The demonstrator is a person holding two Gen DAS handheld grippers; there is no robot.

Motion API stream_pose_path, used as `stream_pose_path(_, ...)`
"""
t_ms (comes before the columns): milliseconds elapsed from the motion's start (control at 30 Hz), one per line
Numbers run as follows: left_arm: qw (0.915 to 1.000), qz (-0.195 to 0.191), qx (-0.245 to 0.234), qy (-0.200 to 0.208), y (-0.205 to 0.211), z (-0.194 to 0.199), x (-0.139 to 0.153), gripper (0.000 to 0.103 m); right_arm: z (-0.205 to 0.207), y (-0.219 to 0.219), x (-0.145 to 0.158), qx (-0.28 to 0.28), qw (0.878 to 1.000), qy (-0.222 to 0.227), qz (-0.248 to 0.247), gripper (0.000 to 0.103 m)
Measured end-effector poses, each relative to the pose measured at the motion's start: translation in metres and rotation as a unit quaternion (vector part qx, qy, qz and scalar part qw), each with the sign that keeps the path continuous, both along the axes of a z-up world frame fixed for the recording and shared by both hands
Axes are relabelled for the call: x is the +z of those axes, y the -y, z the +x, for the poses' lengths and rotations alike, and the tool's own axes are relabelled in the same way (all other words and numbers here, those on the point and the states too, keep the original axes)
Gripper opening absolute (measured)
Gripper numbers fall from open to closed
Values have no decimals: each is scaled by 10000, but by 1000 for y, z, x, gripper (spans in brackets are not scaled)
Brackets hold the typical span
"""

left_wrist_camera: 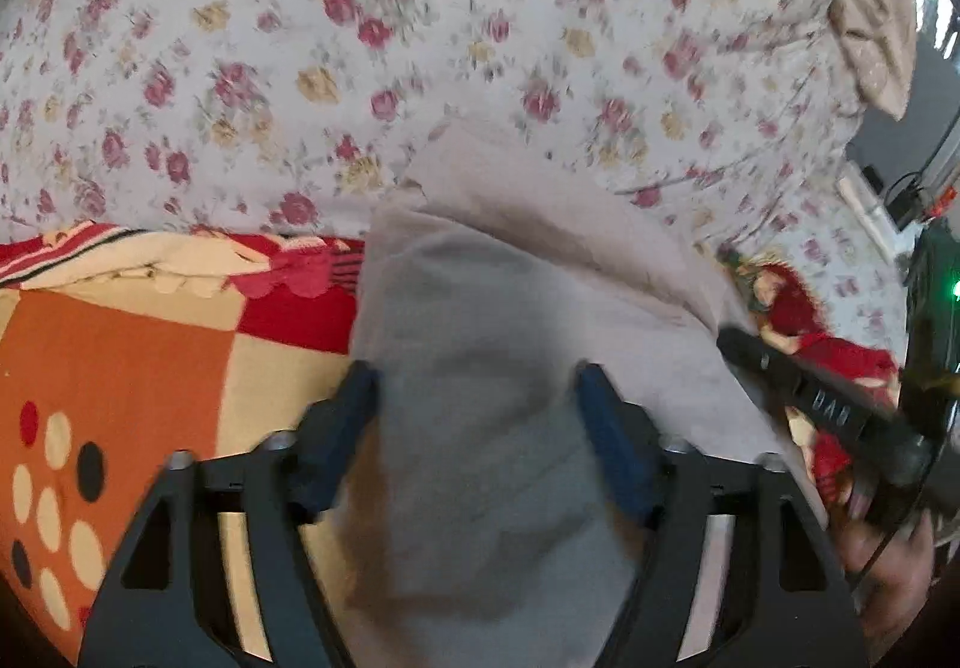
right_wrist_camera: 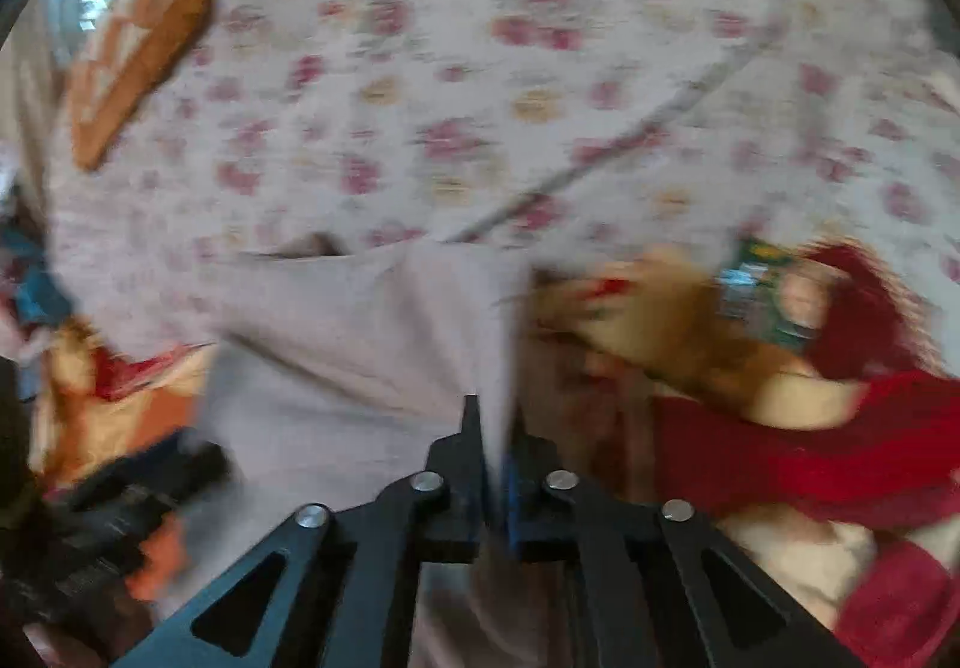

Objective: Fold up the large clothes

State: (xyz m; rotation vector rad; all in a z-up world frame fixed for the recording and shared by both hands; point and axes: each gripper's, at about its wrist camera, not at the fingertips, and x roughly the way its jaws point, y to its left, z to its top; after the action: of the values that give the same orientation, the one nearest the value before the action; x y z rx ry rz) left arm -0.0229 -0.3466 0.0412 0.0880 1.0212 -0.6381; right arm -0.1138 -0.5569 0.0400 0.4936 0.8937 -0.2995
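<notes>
A pale grey-beige garment (left_wrist_camera: 480,320) lies on the bed, partly doubled over, with a fold edge running toward the floral sheet. My left gripper (left_wrist_camera: 475,377) is open, its blue-padded fingers (left_wrist_camera: 351,416) spread wide on either side of the cloth and not pinching it. In the right wrist view the same garment (right_wrist_camera: 360,344) rises in a ridge into my right gripper (right_wrist_camera: 493,416), which is shut on its edge. The right gripper's black finger (left_wrist_camera: 810,398) shows at the garment's right border. The left gripper (right_wrist_camera: 138,494) appears blurred at the lower left.
A floral bed sheet (left_wrist_camera: 420,38) covers the far side. An orange, red and cream patterned blanket (left_wrist_camera: 120,356) lies to the left, and a red printed blanket (right_wrist_camera: 810,458) to the right. A beige cloth (left_wrist_camera: 870,8) sits at the far right corner.
</notes>
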Motion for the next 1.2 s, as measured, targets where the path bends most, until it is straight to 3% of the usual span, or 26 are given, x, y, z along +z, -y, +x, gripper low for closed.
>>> stream_pose_path(67,9995,290,-46,-122,13,2,-13,83,2,5,-27,-86,9993,-316,167,3)
stream_pose_path(133,9994,324,-46,-65,13,2,-11,84,4,4,-39,-113,9983,-566,2,3)
stream_pose_path(267,10000,46,32,41,-3,3,7,84,-16,11,10,-402,9992,-1,-30,5)
stream_pose_path(300,9999,7,42,93,-4,4,10,84,-19,9,25,-345,9993,169,-42,11)
stream_pose_path(400,9994,97,99,311,-3,10,19,84,-5,-8,52,248,9991,356,37,48)
stream_pose_path(500,9988,329,237,279,4,21,10,84,29,-29,44,826,9962,173,201,48)
stream_pose_path(567,9975,681,167,2,13,28,-8,84,47,-34,18,702,9969,-324,-109,36)
stream_pose_path(633,9977,601,187,-267,12,33,-22,84,60,-25,-6,401,9968,-642,-272,33)
stream_pose_path(700,9971,401,271,-587,8,41,-30,85,67,-12,-32,186,9972,-717,-103,33)
stream_pose_path(767,9967,325,293,-681,6,44,-32,85,68,-8,-38,115,9978,-656,-55,34)
stream_pose_path(867,9978,387,209,-488,-1,33,-17,85,64,-11,-26,223,9971,-704,-178,34)
stream_pose_path(967,9993,319,-2,-189,-16,8,7,85,39,-20,5,394,9972,-607,-166,36)
stream_pose_path(1067,9994,99,-325,-2,-40,-26,27,85,1,-39,34,709,9958,-461,-339,45)
stream_pose_path(1200,9983,157,-566,-14,-51,-63,19,85,-45,-59,36,908,9937,-443,-490,47)
